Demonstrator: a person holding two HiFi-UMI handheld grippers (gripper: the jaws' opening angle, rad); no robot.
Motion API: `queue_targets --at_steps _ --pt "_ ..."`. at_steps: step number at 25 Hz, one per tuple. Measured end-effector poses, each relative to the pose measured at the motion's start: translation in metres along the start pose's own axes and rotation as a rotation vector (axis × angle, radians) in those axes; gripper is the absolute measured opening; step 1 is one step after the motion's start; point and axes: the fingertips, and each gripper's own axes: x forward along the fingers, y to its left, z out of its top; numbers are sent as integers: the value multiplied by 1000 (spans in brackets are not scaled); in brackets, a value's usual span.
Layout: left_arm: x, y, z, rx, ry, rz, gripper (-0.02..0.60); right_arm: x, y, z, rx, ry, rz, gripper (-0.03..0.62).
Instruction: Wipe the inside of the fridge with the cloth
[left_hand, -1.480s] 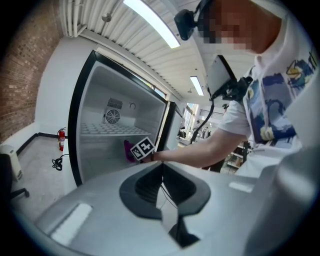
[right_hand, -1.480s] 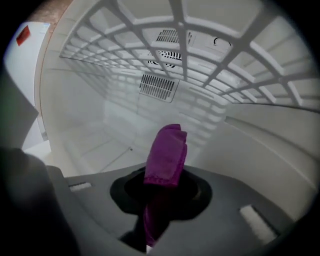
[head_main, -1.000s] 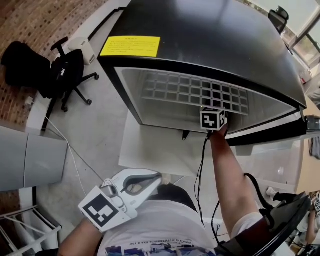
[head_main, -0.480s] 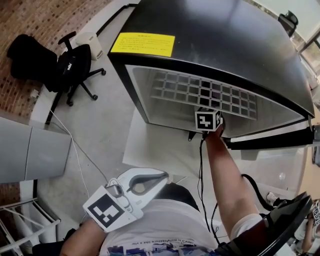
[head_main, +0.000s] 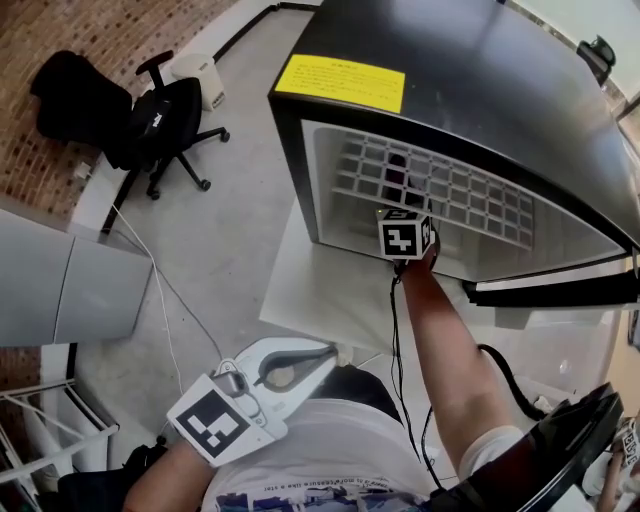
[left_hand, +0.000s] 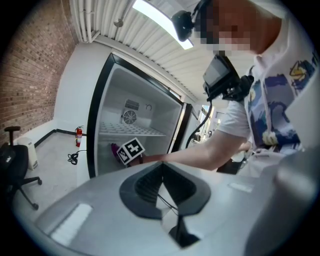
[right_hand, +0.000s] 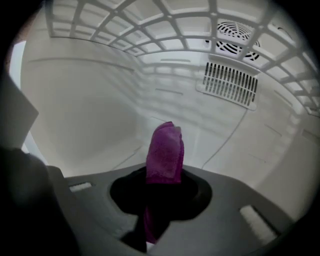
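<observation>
Right gripper view: right gripper (right_hand: 162, 192) fingers clamped on purple cloth (right_hand: 166, 150) inside fridge (right_hand: 85, 95); left gripper (left_hand: 161, 175) fingers together

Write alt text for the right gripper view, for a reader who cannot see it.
The right gripper is shut on a purple cloth, held up inside a white fridge. A wire shelf runs overhead, and the back wall carries a slotted vent with a round fan grille above it.
</observation>
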Motion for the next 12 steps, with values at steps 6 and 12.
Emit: queue_targets --at_steps 6,12 --pt "-13 4 -5 -12 0 35 5 5 31 15 -1 -21 59 67" --pt "-22 4 -7 -12 1 51 5 9 64 27 29 -45 151 67"
